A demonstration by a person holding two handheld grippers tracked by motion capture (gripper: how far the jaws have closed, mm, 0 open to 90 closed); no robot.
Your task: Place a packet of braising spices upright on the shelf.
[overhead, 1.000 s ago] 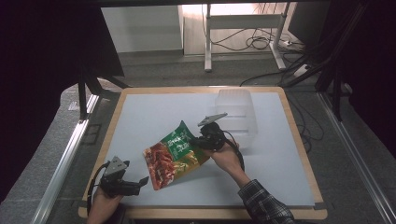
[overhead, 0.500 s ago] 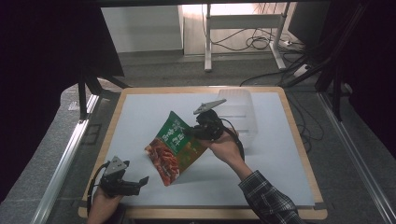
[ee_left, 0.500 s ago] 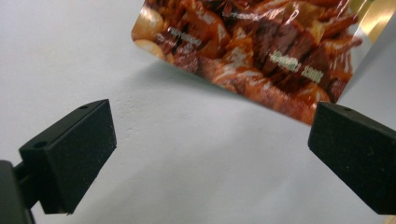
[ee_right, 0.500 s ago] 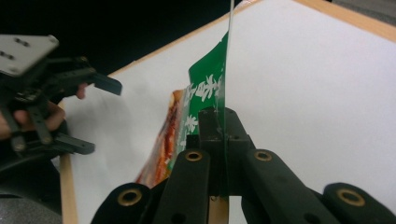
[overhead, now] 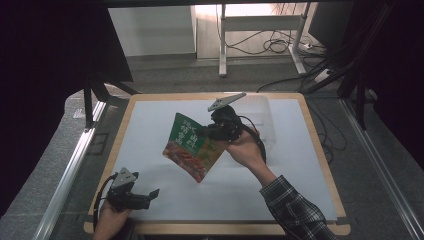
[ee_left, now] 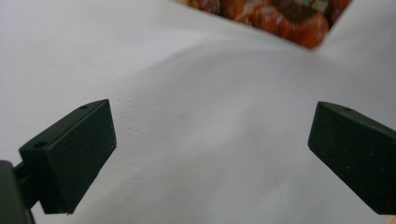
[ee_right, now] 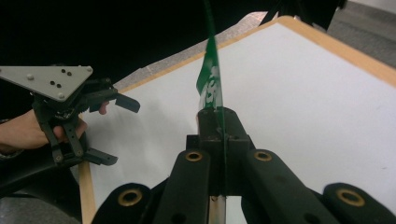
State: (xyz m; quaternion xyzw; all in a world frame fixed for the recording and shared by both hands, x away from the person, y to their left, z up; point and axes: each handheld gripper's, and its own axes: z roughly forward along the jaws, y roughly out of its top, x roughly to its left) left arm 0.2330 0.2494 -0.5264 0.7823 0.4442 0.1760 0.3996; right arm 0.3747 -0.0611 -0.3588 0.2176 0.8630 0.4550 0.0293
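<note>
Two grippers in the high view. Right gripper [overhead: 207,131], centre frame, jaws clamped on the upper right edge of a green and red snack bag [overhead: 192,146]; bag is lifted off the white table [overhead: 150,125], tilted, lower corner pointing down toward centre bottom. Right hand [overhead: 245,147] behind the gripper, plaid sleeve [overhead: 292,210] coming in from lower right. Grey three-cornered plate [overhead: 226,101] sits on top of the right gripper. Clear plastic container [overhead: 262,117] just behind the right gripper, upper centre-right of the table. Left gripper [overhead: 150,195] at lower left near the table's front edge, held by the left hand [overhead: 110,220], jaws wide apart, nothing between them, well apart from the bag. Left gripper view: both black jaws spread to the frame's sides over white table surface, red printed corner of the bag [ee_left: 280,16] at top centre. Right gripper view: jaws closed together at centre with the bag [ee_right: 211,79] seen edge-on, rising as a thin green strip; left gripper [ee_right: 112,130] at left of frame, jaws parted, wooden table rim [ee_right: 336,46] at upper right.
</note>
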